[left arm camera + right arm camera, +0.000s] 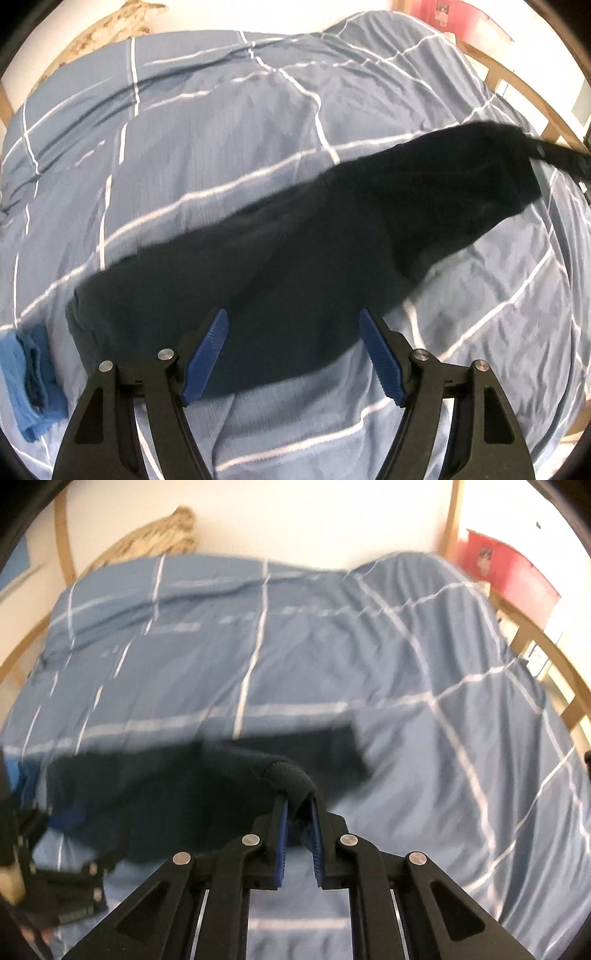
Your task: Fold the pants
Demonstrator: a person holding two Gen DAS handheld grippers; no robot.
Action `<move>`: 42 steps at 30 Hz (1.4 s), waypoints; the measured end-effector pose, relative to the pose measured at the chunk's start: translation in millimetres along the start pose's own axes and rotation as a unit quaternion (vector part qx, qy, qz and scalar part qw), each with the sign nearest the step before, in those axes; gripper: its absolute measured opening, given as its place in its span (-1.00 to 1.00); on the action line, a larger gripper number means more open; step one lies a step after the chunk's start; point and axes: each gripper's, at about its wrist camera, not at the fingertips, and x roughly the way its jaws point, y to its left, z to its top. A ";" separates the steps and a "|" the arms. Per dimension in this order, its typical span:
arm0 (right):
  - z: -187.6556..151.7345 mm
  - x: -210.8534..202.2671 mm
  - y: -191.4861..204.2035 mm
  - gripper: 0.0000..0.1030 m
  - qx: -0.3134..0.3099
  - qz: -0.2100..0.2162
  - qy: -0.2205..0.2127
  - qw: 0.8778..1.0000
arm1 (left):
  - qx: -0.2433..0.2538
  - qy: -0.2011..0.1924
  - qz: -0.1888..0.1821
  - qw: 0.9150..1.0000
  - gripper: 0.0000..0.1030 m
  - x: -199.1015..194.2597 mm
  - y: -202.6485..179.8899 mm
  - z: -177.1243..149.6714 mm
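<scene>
The right gripper [297,805] is clamped on a bunched fold of the dark pants [207,775], a rolled hem or band sticking up between its blue pads [281,834] right at the tips. From that pinch the cloth falls away to the claw's left and slightly ahead, lifted off the blue checked duvet [424,738], with a flat dark end lying just beyond the tips to the right. Farther left, low in that view, the other tool's black body shows with a hand on it. The left gripper [291,325] hangs with its jaws well apart, nothing pressed between the ribbed blue pads [205,358]; the pants [295,258] lie directly under and ahead of it, stretching in a long band from near its left finger up and away to the right, where the far end rises off the bed. Just left of this claw sits a small folded light-blue cloth [31,380] on the duvet [221,129]. Beyond the bed are a wooden frame [546,653] and a pale wall.
</scene>
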 end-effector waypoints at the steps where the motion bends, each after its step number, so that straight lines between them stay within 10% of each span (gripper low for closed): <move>1: 15.6 6.1 -6.6 -0.77 0.002 -0.003 0.000 1.000 | 0.000 -0.005 0.004 1.000 0.42 -0.2 -0.2 5.1; 13: 80.0 112.4 -31.2 -0.79 -0.030 -0.029 0.083 0.996 | 0.010 -0.039 0.038 0.998 0.44 28.3 9.8 59.3; 30: 58.6 153.9 -42.9 -0.82 -0.014 -0.052 0.128 0.990 | 0.146 0.047 -0.079 0.985 0.49 98.7 17.4 107.4; 42: 53.9 154.5 -42.1 -0.82 -0.015 -0.058 0.130 0.990 | 0.129 0.091 -0.103 0.982 -0.73 118.6 23.0 103.9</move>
